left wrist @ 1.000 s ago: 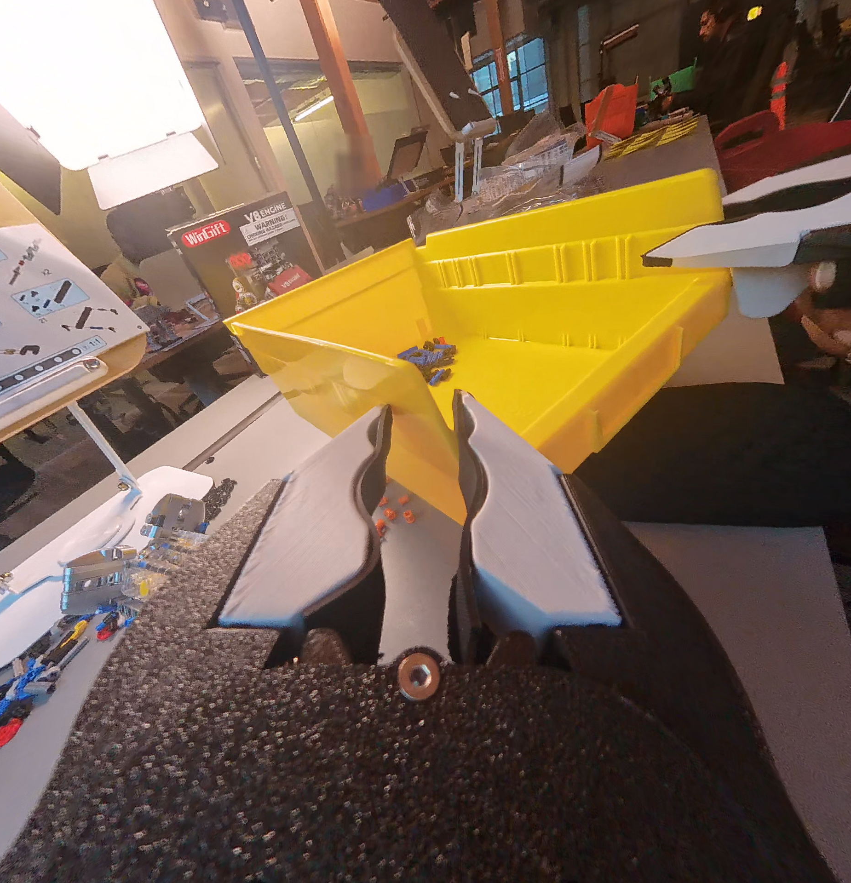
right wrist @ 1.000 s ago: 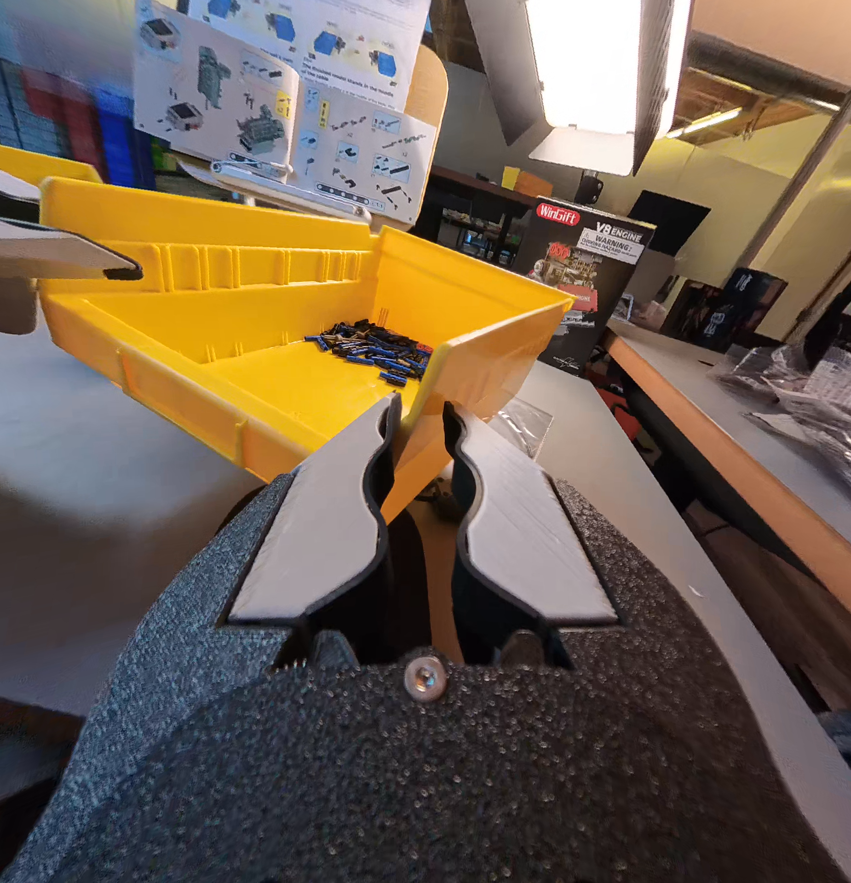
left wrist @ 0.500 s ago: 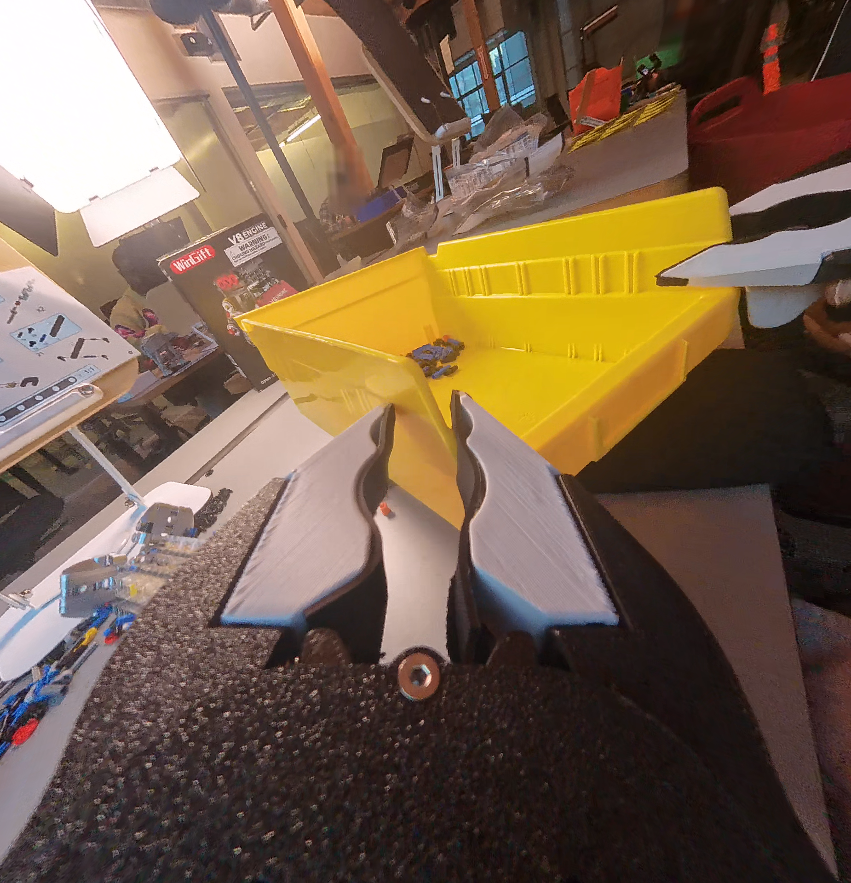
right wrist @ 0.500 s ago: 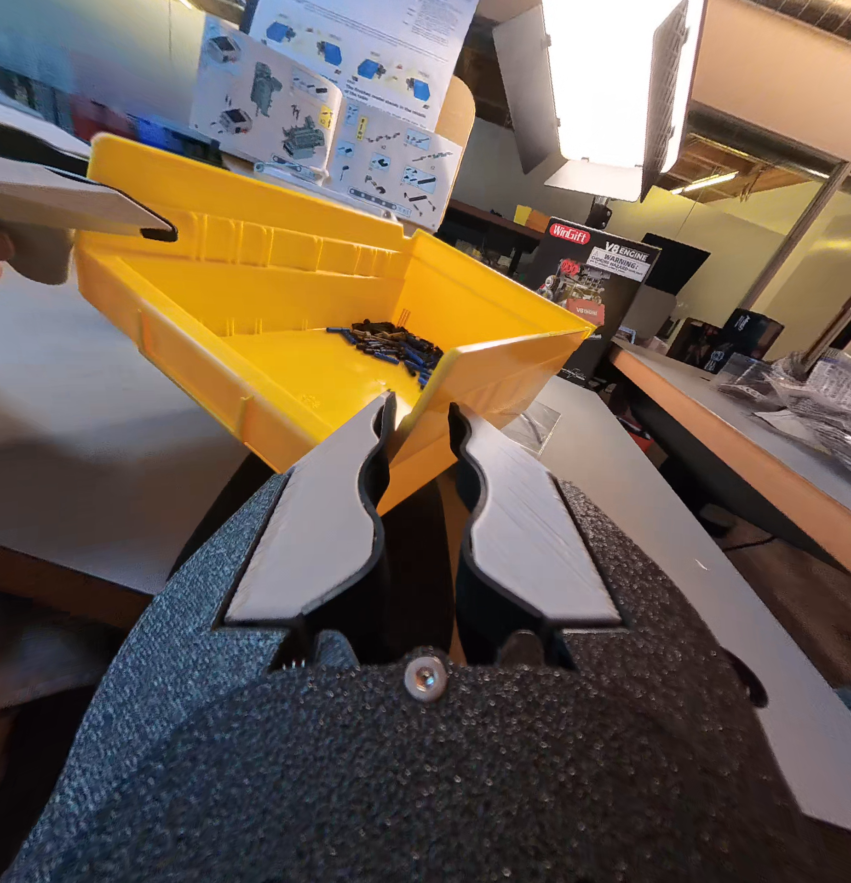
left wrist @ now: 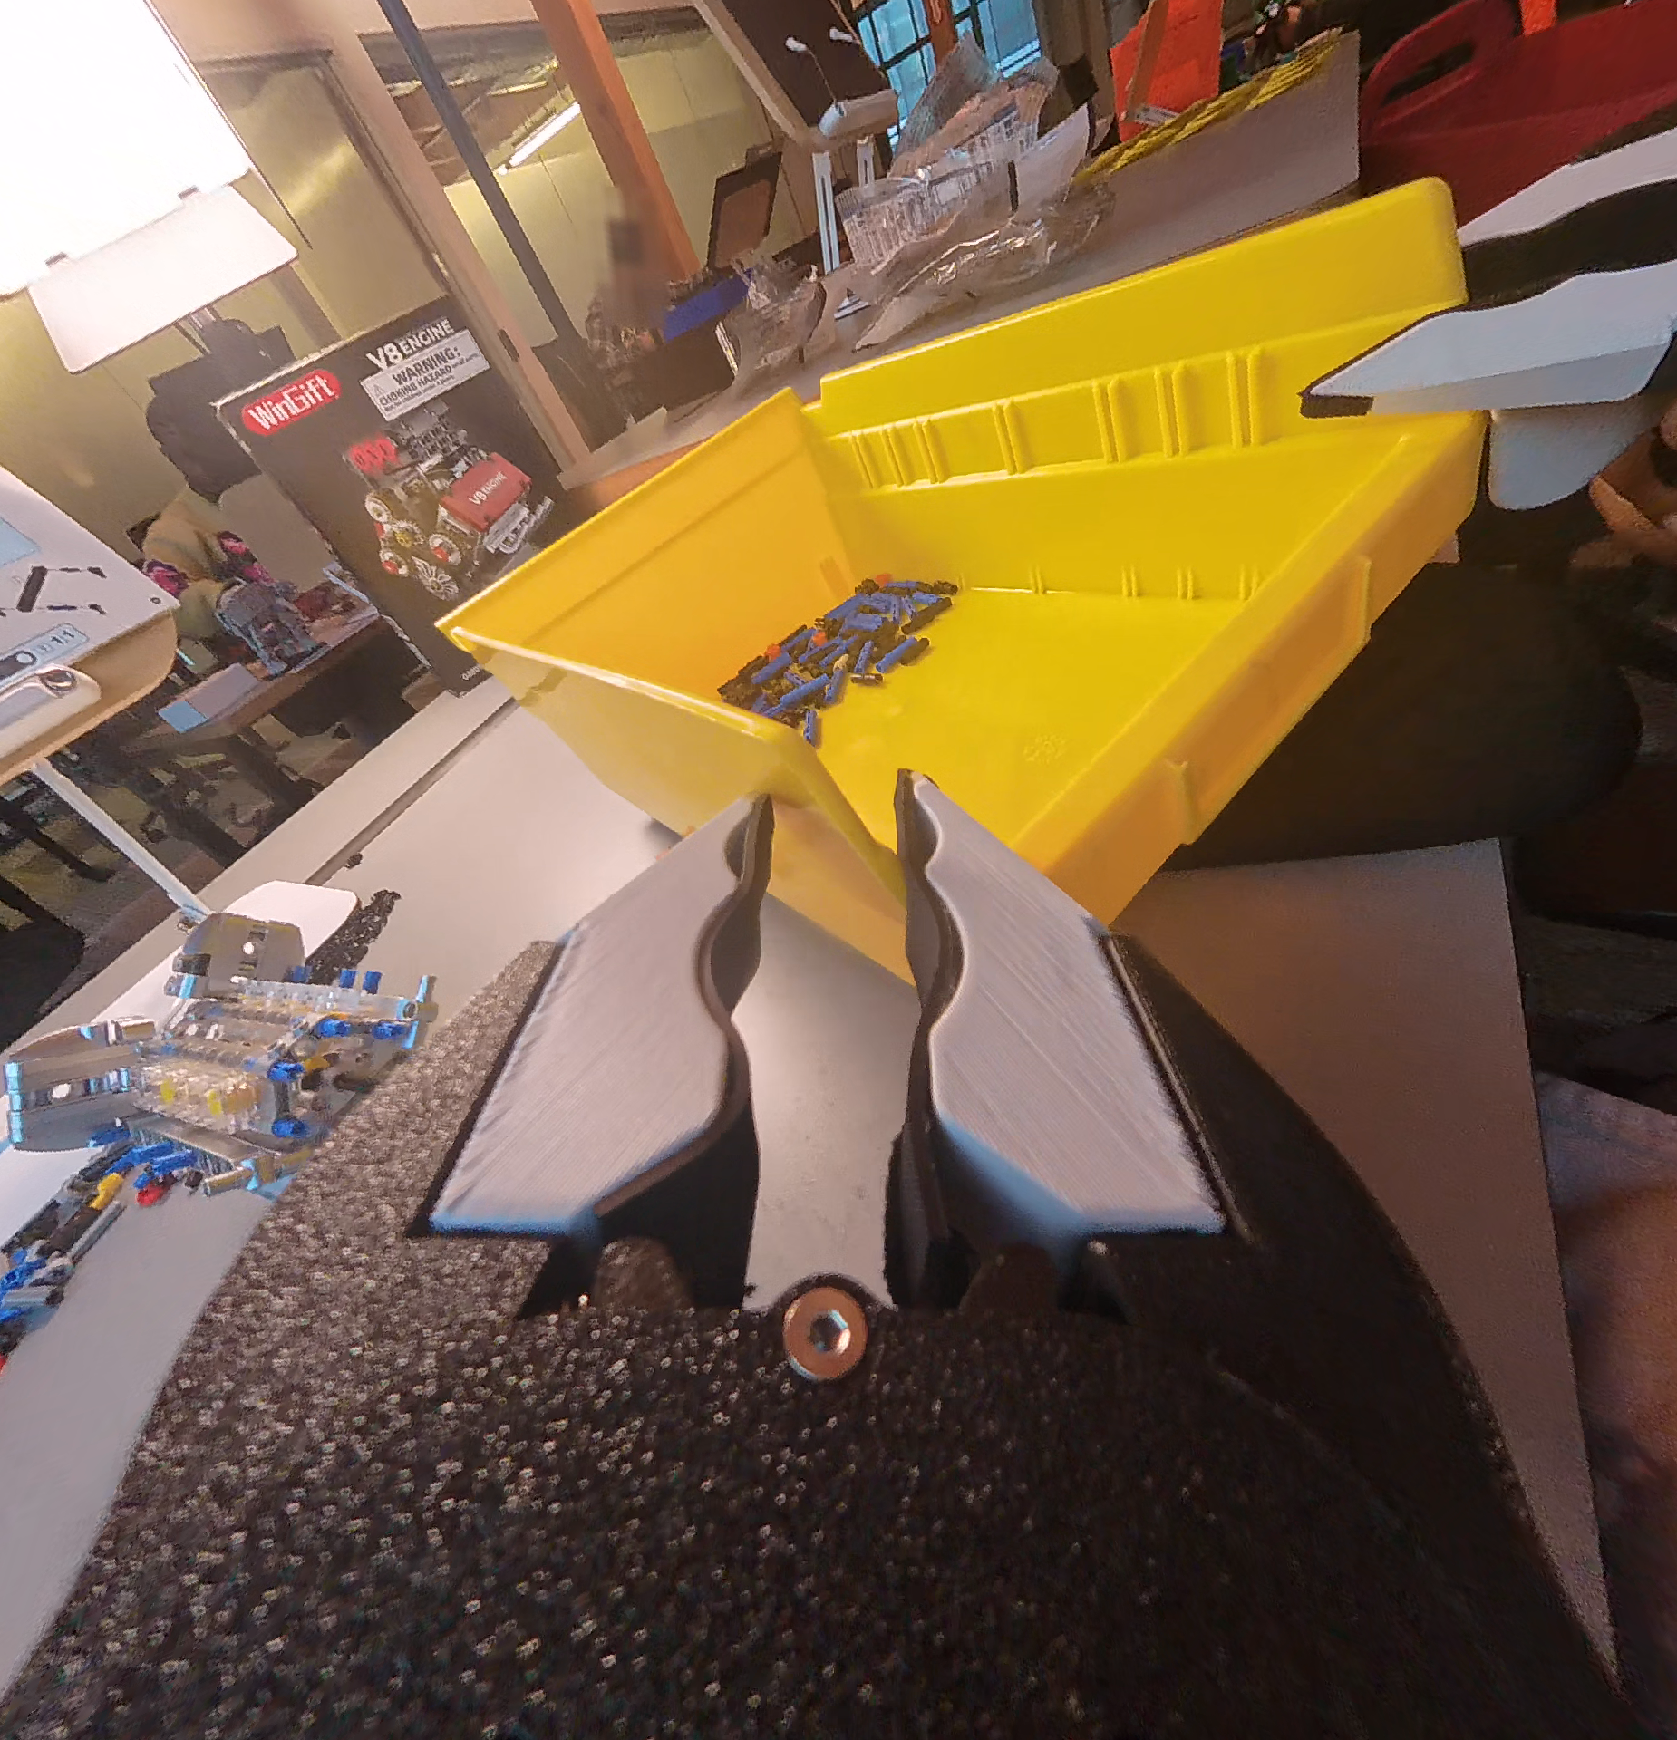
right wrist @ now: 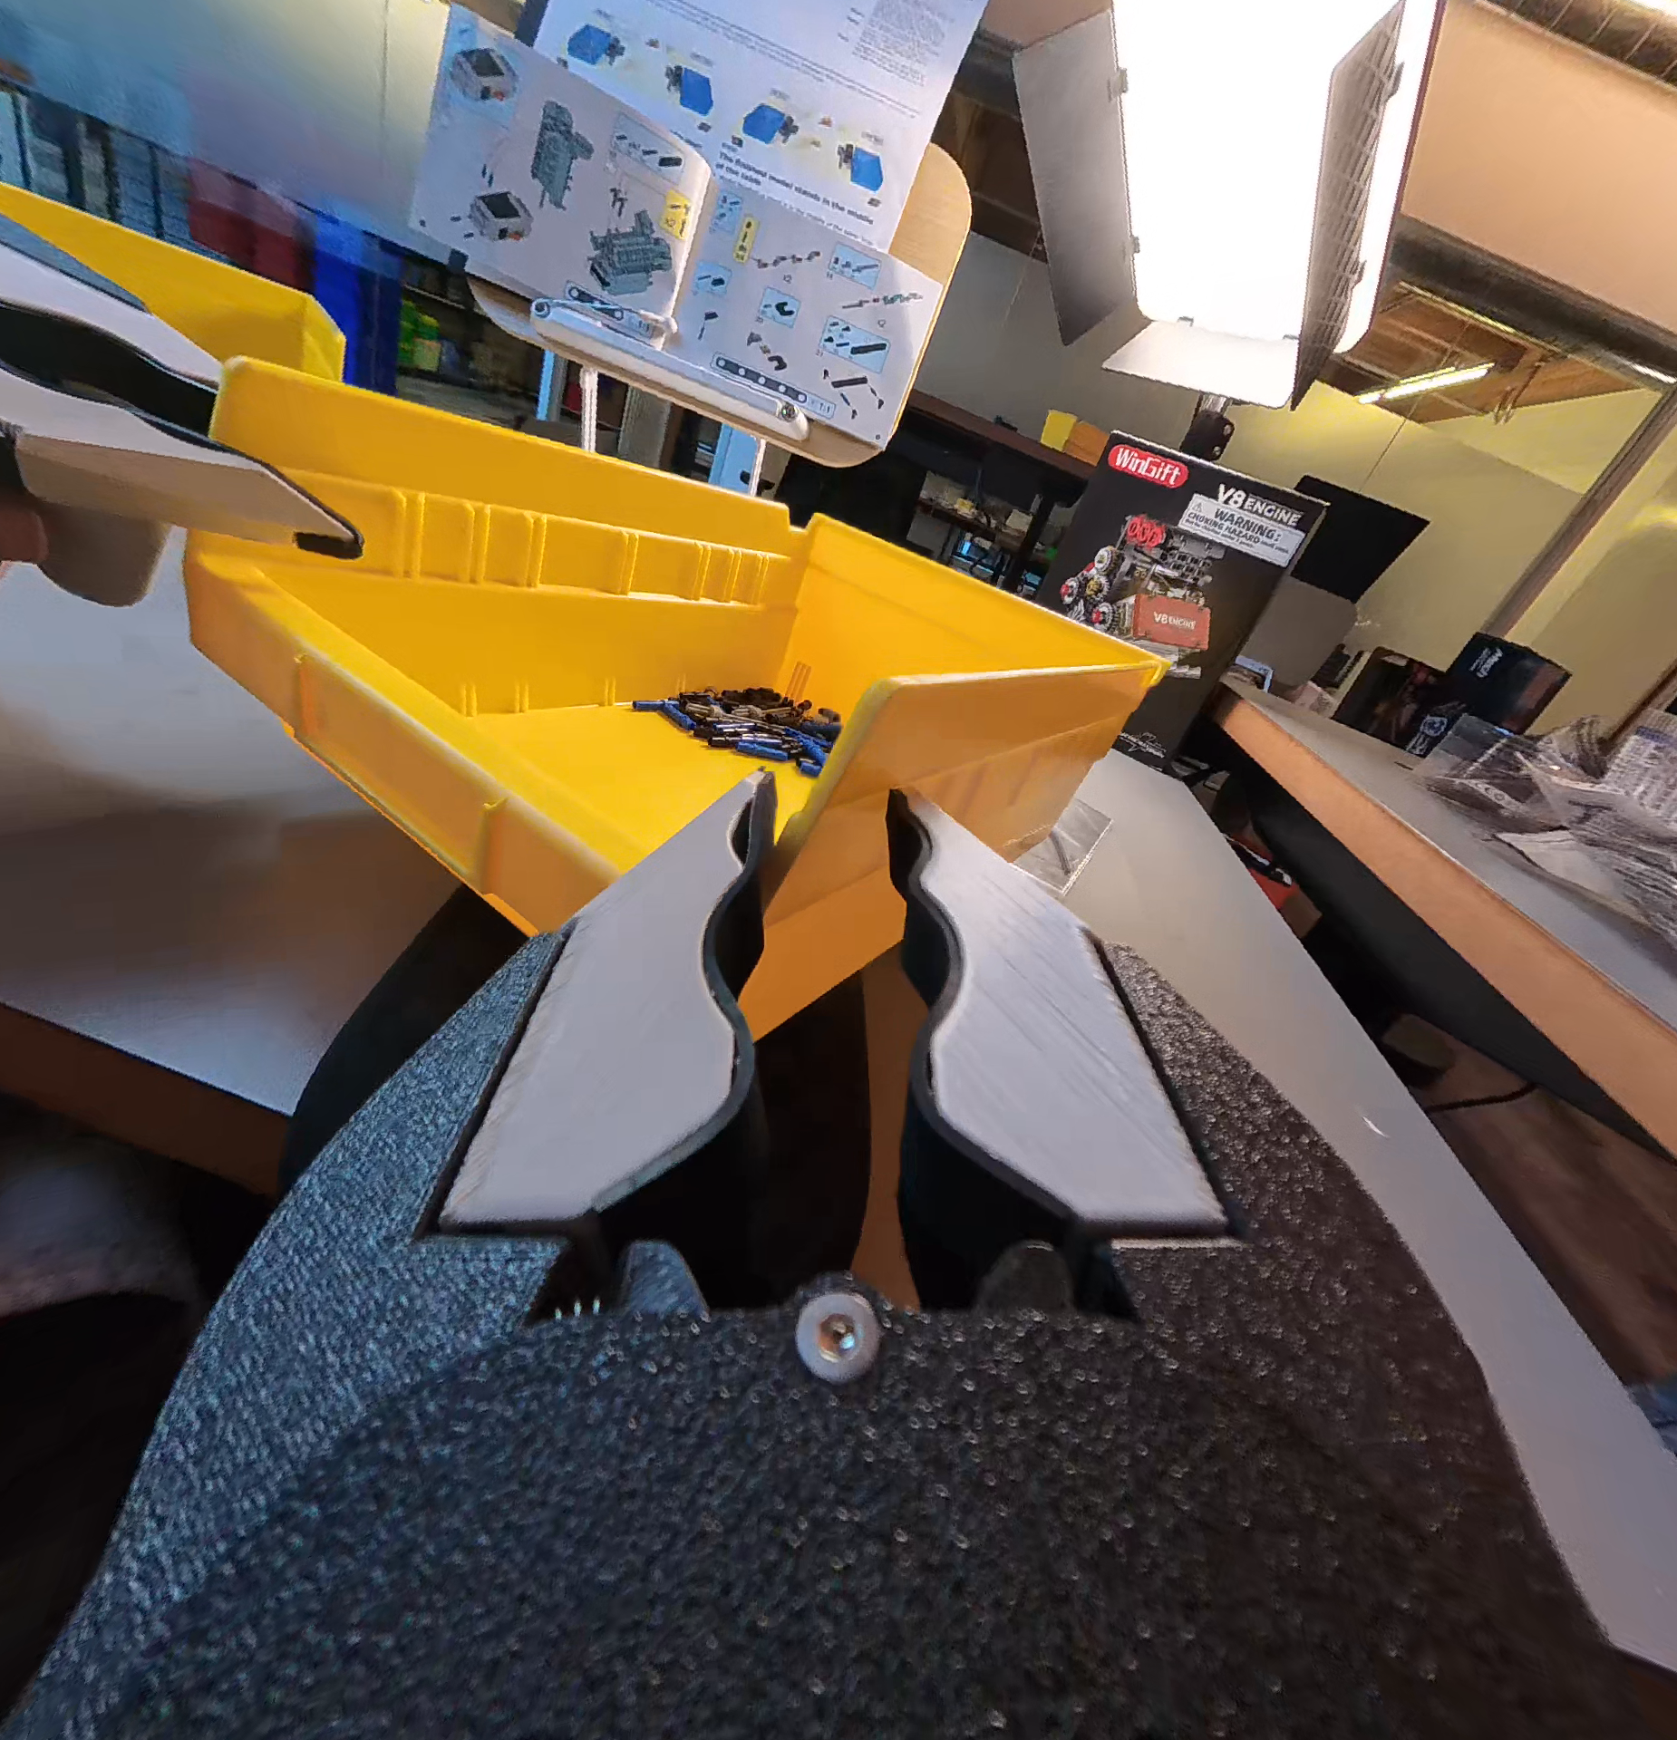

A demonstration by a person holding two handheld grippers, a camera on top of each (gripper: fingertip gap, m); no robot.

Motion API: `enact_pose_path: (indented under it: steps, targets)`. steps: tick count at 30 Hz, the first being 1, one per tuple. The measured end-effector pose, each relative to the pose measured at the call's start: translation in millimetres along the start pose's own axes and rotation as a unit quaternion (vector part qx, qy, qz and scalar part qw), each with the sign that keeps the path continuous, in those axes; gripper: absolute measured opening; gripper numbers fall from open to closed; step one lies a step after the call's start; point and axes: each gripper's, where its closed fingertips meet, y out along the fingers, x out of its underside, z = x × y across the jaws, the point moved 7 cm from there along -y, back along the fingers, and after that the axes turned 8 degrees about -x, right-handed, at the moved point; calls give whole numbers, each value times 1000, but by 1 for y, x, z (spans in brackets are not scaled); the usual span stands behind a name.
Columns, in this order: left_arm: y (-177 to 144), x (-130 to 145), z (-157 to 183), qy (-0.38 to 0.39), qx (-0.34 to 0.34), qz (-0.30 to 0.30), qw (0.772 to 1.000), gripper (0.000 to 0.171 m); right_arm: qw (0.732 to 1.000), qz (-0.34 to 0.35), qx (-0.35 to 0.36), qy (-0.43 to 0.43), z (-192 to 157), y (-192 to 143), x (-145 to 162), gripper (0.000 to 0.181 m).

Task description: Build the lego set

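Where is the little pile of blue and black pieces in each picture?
Left wrist view: the pile of small blue and black pieces lies mid-frame on the yellow bin floor, just above the left gripper.
Right wrist view: the pile lies mid-frame, just above the right gripper.
Shared landmark: the black engine-kit box.

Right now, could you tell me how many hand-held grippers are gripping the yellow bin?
2: the left hand-held gripper clamps one corner of the yellow bin; the right hand-held gripper clamps the opposite corner.
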Motion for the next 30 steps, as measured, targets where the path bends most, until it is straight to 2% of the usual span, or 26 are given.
enact_pose_path:
  steps: [4, 7, 10, 13, 17, 19, 21, 23, 25, 30]
  targets:
    - [1, 2, 0, -14, 15, -13, 1000, 27, 1000, -6, -7, 0, 2, -1, 2, 25]
    - [0, 4, 1, -36, 53, -31, 997, 32, 1000, -4, -28, 10, 5, -4, -2, 28]
    - [-9, 2, -6, -60, 84, -32, 994, 39, 994, 5, -86, 70, 11, -10, -10, 50]
    - [-19, -5, -23, -98, 100, -26, 990, 44, 985, 33, -123, 119, 30, -17, -30, 58]
    - [-23, -16, -60, -146, 88, -9, 985, 49, 980, 36, -146, 128, 72, -16, -73, 51]
    - [-18, -15, -83, -163, 75, -18, 984, 48, 984, -10, -138, 114, 94, -2, -88, 41]
    - [-9, -7, -101, -167, 62, -48, 983, 47, 977, -92, -163, 105, 106, 24, -93, 40]
    - [1, 2, -111, -168, 61, -80, 981, 47, 956, -188, -202, 96, 110, 55, -88, 41]
    - [8, 8, -115, -169, 61, -84, 980, 47, 934, -263, -234, 60, 109, 87, -81, 38]
    - [17, 22, -118, -164, 48, -72, 983, 47, 867, -380, -320, -34, 99, 161, -63, 28]
